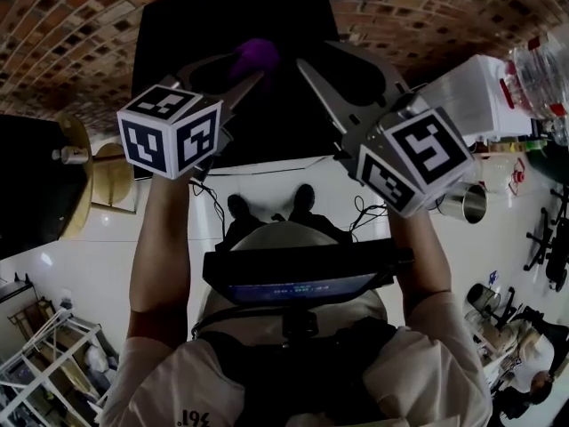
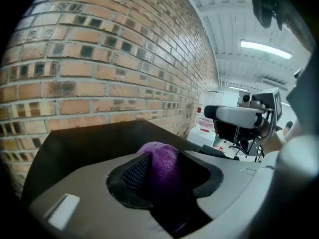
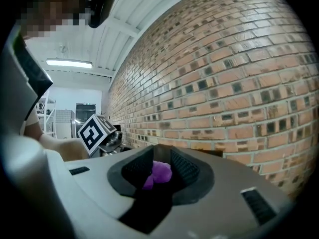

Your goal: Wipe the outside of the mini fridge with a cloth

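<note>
The black mini fridge (image 1: 204, 25) stands against the brick wall, and I look down on its top (image 2: 84, 143). A purple cloth (image 1: 256, 54) hangs just above that top between the two grippers. My left gripper (image 1: 233, 68) reaches it from the left. In the left gripper view the cloth (image 2: 162, 161) lies against one meshed pad (image 2: 133, 172), with a dark gap on its other side, so this gripper is open. My right gripper (image 1: 307, 62) comes in from the right. In the right gripper view its pads (image 3: 185, 169) are shut on a bunch of the cloth (image 3: 160, 172).
A brick wall (image 1: 71, 25) backs the fridge. To the right are a white box (image 1: 476, 96), water bottles (image 1: 542, 69) and a metal cup (image 1: 467, 203). On the left stand a round brass-coloured stand (image 1: 93, 176) and a black unit (image 1: 27, 185). Cables trail over the white floor (image 1: 267, 176).
</note>
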A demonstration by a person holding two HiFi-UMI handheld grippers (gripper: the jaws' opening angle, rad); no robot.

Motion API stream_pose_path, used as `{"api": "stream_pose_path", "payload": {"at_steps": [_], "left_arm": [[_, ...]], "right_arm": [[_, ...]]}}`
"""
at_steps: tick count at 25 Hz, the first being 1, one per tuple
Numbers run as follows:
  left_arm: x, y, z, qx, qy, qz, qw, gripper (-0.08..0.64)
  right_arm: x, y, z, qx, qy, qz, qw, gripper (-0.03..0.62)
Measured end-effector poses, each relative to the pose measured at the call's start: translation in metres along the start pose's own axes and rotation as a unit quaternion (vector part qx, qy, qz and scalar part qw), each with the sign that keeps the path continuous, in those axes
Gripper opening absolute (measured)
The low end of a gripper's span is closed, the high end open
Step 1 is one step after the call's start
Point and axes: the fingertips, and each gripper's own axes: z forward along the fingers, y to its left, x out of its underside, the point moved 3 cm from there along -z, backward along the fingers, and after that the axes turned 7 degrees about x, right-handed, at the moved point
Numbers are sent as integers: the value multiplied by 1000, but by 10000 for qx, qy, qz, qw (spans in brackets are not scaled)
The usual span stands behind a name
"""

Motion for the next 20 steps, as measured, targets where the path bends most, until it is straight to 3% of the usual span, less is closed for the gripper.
{"api": "stream_pose_path", "payload": {"at_steps": [5, 9, 15, 20], "left_arm": [[1, -1, -16, -147, -202, -127, 9996, 204], [11, -4, -31, 31, -96, 45, 9999, 204], [25, -12, -33, 868, 497, 240, 9947, 198], [14, -33, -24, 1792, 229, -175, 9834, 198]], "right_arm": [[2, 3, 2, -106, 98, -133, 9998, 104], [3, 13, 8, -52, 209, -247, 9995, 144], [4, 26, 12, 223, 484, -316, 9981, 144], [7, 37, 15, 453, 726, -355, 9957, 147]]}}
